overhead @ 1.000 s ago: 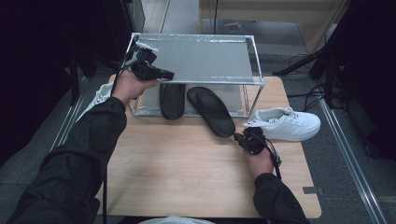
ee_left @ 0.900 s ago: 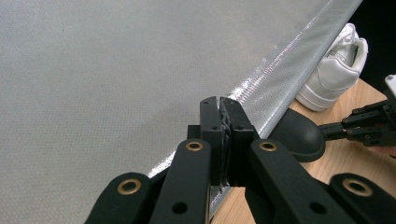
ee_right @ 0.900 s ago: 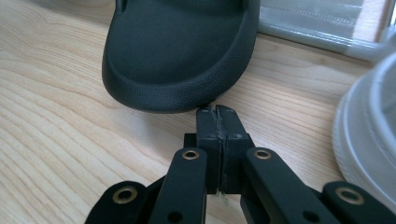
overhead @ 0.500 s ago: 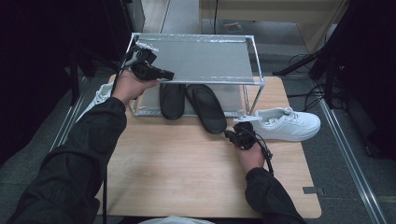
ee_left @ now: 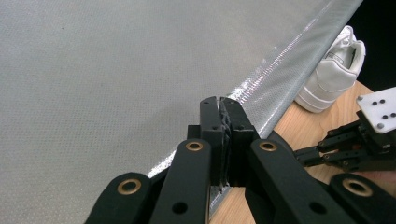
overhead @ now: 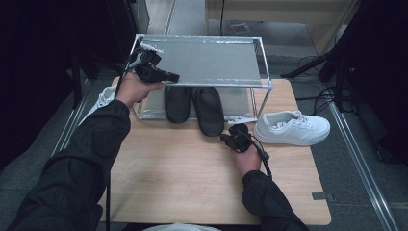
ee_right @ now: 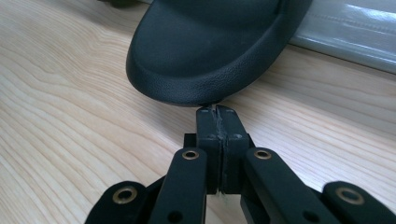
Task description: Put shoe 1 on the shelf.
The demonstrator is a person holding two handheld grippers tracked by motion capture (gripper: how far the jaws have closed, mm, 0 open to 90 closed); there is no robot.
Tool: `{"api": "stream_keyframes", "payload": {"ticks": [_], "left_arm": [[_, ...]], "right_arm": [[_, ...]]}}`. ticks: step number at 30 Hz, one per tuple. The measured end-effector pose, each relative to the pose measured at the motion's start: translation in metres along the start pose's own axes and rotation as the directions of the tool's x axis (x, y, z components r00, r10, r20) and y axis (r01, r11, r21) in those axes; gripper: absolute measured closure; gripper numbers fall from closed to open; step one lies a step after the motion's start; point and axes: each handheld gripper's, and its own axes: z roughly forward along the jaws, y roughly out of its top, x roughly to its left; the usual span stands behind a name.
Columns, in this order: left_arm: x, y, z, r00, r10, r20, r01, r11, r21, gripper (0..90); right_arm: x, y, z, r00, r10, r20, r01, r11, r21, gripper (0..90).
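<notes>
Two black slippers lie side by side under a low metal shelf (overhead: 207,53): the left slipper (overhead: 176,102) and the right slipper (overhead: 209,111). My right gripper (overhead: 224,138) is shut and empty, low over the wooden table, its tips against the right slipper's (ee_right: 210,51) heel, as the right gripper (ee_right: 215,112) view shows. My left gripper (overhead: 174,77) is shut with nothing in it, held over the shelf's left front corner. In the left gripper (ee_left: 223,103) view its jaws lie above the grey shelf top (ee_left: 116,70).
A white sneaker (overhead: 292,127) stands on the table (overhead: 183,178) to the right of the shelf, also in the left gripper view (ee_left: 332,74). A second white shoe (overhead: 102,98) peeks out behind my left arm. The table drops off at each side to dark floor with cables.
My right gripper has moved left and toward the shelf, and the right slipper's heel has swung left so it lies straighter beside the other. The left gripper has stayed put.
</notes>
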Motion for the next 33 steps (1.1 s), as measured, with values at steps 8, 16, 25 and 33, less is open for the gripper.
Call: {"api": "stream_keyframes", "payload": {"ticks": [8, 16, 25, 33], "left_arm": [[0.001, -0.001, 0.0, 1.0, -0.004, 0.006, 0.004, 1.0, -0.006, 89.0], [0.0, 0.0, 0.0, 1.0, -0.003, 0.004, 0.003, 1.0, -0.001, 89.0], [0.0, 0.0, 0.0, 1.0, 0.0, 0.001, 0.0, 1.0, -0.002, 89.0], [0.002, -0.001, 0.0, 0.9999, -0.01, 0.014, 0.01, 0.9999, -0.006, 89.0]], "right_arm": [[0.014, 0.01, 0.016, 1.0, 0.006, -0.006, -0.006, 1.0, -0.001, 90.0], [0.021, 0.022, 0.03, 0.9995, 0.029, -0.012, -0.029, 1.0, -0.01, 90.0], [0.02, 0.034, 0.046, 0.9988, 0.042, 0.027, -0.042, 0.999, -0.008, 90.0], [0.015, 0.04, 0.05, 0.9982, 0.055, 0.022, -0.055, 0.998, 0.0, 90.0]]}}
